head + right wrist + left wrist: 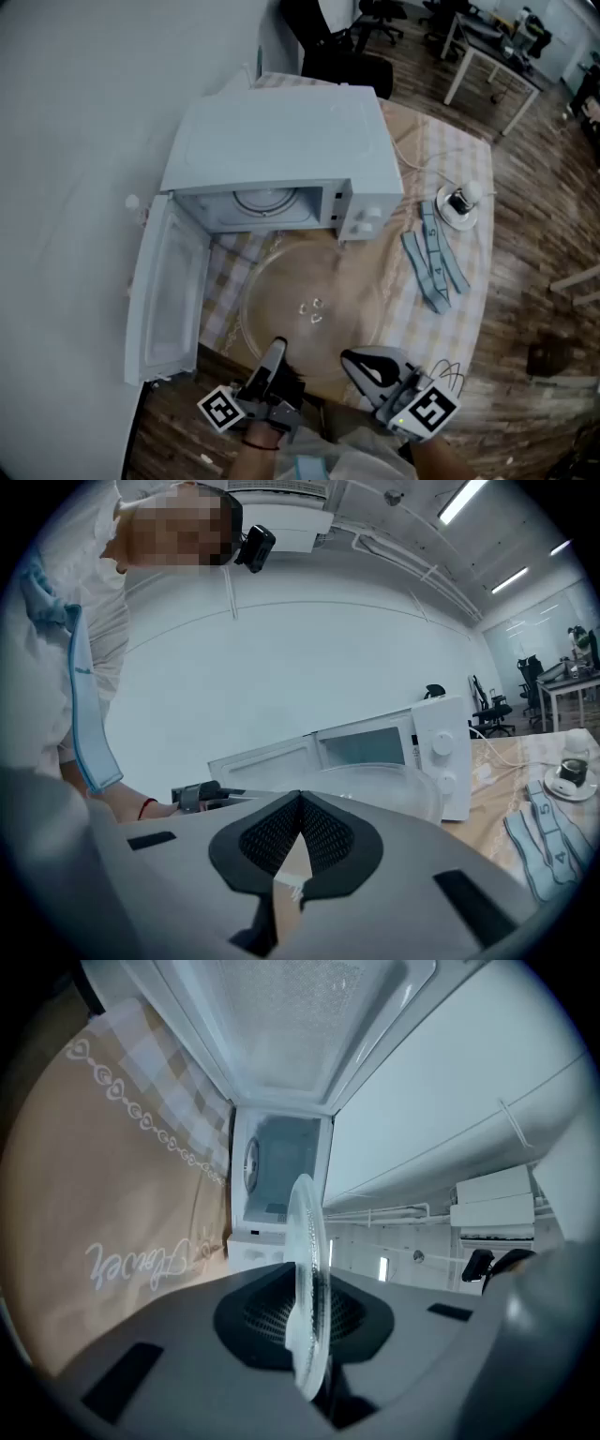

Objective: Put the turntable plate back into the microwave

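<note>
Both tongs are clamped on the rim of the glass turntable plate [314, 300], which is held level above the desk [450, 281], just in front of the open microwave [281, 141]. Left tongs [274, 354] grip the plate's near edge on the left. In the left gripper view, the left tongs [305, 1279] have their dark ribbed pads pressed on either side of the plate [306, 1241], which shows edge-on. Right tongs [354, 361] hold the near edge further right. In the right gripper view, the right tongs [298, 803] have their pads meeting at the tips, with a sliver of glass between them, and the plate [384, 785] spreads out beyond them toward the microwave [441, 752].

The plate is still outside the oven, with its far rim close to the mouth of the cavity. The microwave door [169, 291] swings wide to the left, and a ring [264, 199] lies on the cavity floor. A beige checked tablecloth [427, 141] covers the desk. To the right of the microwave lie blue numbered strips [433, 264], and just beyond them a small white disc carrying a dark knob [459, 204]. A thin cable [412, 155] trails across the cloth beside the oven.
</note>
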The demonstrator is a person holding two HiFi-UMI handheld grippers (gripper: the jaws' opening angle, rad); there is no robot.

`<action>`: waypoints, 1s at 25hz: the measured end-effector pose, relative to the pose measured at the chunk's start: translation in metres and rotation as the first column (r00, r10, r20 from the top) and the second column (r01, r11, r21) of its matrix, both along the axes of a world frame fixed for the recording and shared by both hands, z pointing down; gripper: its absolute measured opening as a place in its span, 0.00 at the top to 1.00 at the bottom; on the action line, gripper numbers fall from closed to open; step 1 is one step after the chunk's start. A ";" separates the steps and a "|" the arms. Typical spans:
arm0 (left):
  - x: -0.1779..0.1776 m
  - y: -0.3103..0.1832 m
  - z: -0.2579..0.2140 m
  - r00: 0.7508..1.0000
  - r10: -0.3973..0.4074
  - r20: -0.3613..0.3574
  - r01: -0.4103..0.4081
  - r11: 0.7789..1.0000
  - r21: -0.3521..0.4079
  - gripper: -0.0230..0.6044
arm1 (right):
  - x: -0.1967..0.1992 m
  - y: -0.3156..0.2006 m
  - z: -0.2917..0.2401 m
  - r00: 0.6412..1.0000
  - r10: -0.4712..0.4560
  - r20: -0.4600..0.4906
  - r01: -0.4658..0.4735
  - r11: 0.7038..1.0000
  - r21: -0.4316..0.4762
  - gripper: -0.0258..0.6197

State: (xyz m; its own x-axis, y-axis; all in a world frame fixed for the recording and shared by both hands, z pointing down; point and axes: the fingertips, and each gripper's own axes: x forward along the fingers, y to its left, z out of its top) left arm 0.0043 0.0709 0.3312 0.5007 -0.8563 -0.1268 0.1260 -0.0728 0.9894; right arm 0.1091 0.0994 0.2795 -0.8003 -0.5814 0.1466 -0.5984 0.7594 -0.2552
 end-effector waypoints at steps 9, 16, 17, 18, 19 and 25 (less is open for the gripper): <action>-0.001 0.001 0.002 1.000 0.000 0.001 0.000 1.000 -0.005 0.92 | -0.002 0.002 0.002 1.000 -0.012 -0.017 0.012 1.000 -0.003 0.91; -0.001 -0.001 0.002 1.000 0.005 0.004 -0.005 1.000 -0.003 0.92 | -0.004 0.001 0.003 1.000 -0.016 -0.008 0.016 1.000 -0.008 0.91; -0.001 -0.001 0.002 1.000 0.006 0.006 -0.006 1.000 -0.002 0.92 | -0.004 0.000 0.002 1.000 -0.012 0.006 0.012 1.000 -0.014 0.91; -0.001 -0.001 0.003 1.000 0.006 0.007 -0.006 1.000 -0.003 0.92 | -0.003 -0.001 0.001 1.000 -0.008 0.020 0.009 1.000 -0.019 0.91; -0.002 -0.001 0.003 1.000 0.004 0.008 -0.004 1.000 -0.004 0.92 | -0.002 -0.001 0.000 1.000 -0.009 0.026 0.009 1.000 -0.018 0.91; -0.010 -0.007 0.005 1.000 -0.004 0.019 0.004 1.000 -0.003 0.92 | -0.011 0.007 0.002 0.985 -0.076 -0.157 0.089 0.993 0.076 0.90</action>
State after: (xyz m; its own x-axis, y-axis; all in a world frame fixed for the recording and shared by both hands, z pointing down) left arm -0.0054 0.0644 0.3364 0.4994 -0.8588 -0.1143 0.1065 -0.0701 0.9918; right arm 0.0982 0.1068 0.2813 -0.8174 -0.5297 0.2265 -0.5604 0.8222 -0.0996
